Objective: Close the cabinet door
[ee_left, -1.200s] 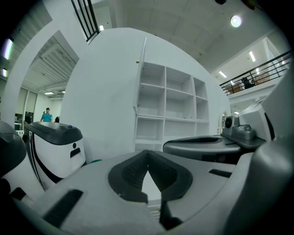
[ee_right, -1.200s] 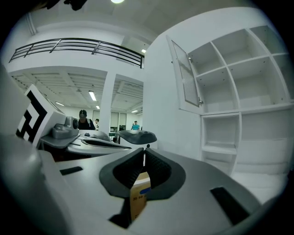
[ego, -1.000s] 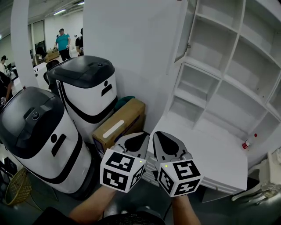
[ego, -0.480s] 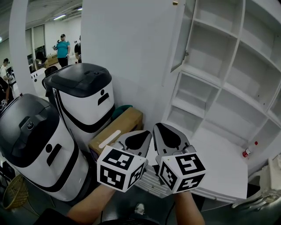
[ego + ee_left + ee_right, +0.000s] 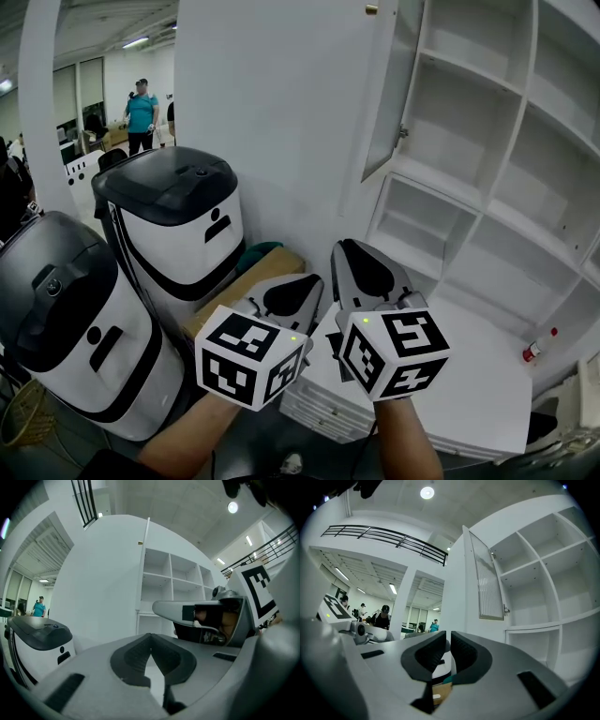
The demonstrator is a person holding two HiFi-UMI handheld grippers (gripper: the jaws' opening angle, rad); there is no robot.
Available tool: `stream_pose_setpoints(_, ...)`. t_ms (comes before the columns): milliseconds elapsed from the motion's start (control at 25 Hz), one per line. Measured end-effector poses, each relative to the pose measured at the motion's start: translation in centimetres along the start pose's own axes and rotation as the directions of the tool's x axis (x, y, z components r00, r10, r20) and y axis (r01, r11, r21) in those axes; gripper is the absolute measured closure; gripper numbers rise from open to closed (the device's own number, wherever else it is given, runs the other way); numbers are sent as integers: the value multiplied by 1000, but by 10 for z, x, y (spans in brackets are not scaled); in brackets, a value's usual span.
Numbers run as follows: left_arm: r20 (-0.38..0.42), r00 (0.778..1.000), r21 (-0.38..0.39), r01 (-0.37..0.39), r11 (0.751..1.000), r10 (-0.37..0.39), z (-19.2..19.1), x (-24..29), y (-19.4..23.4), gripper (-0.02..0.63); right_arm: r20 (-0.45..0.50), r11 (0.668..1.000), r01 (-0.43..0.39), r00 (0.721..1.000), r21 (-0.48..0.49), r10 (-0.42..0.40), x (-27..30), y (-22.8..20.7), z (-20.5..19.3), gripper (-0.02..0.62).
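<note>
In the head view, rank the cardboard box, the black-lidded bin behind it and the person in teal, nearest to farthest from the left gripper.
1. Cardboard box, on the floor just left of the left gripper.
2. Black-lidded bin, behind the box, further left.
3. Person in teal, far back, upper left.

Both grippers are held side by side, below the cabinet door (image 5: 389, 103) and apart from it, pointing level. The left gripper (image 5: 286, 298) has its jaws together with nothing between them. The right gripper (image 5: 361, 267), just beside it and reaching slightly closer to the door, is likewise closed and empty. The left forearm (image 5: 183, 445) and right forearm (image 5: 412, 452) are bare.
</note>
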State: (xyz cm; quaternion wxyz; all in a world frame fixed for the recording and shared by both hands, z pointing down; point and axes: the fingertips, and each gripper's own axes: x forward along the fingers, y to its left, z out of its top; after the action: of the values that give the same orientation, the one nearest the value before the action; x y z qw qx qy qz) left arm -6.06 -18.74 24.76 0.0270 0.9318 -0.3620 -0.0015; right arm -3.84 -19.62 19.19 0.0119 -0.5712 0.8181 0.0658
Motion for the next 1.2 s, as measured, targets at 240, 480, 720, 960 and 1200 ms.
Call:
stream_pose_setpoints(240,8,1000,-5,-22,1000,22,12,26,15,594,32,1000,7,999,8,-7,23,-30,10,568)
stream_pose_setpoints(480,4,999,3,-52,999,52,19,51,23,594,39,999,-39,998,1,39,40,-41,16,553)
stream_pose_setpoints(720,15,998,-2,-63,998,63,24,61,36,594,48,999,-35,998,-29,37,50,-45,21,499)
stream_pose_setpoints(960,9,1000,-5,6,1000,-6,23,66,46,594,34,998,50,998,-29,-49,62,-45,20,454)
stream_pose_setpoints(1200,-3,996,10,86,996,-86,27,71,61,594,41,985,172,985,-29,-171,72,-51,26,454)
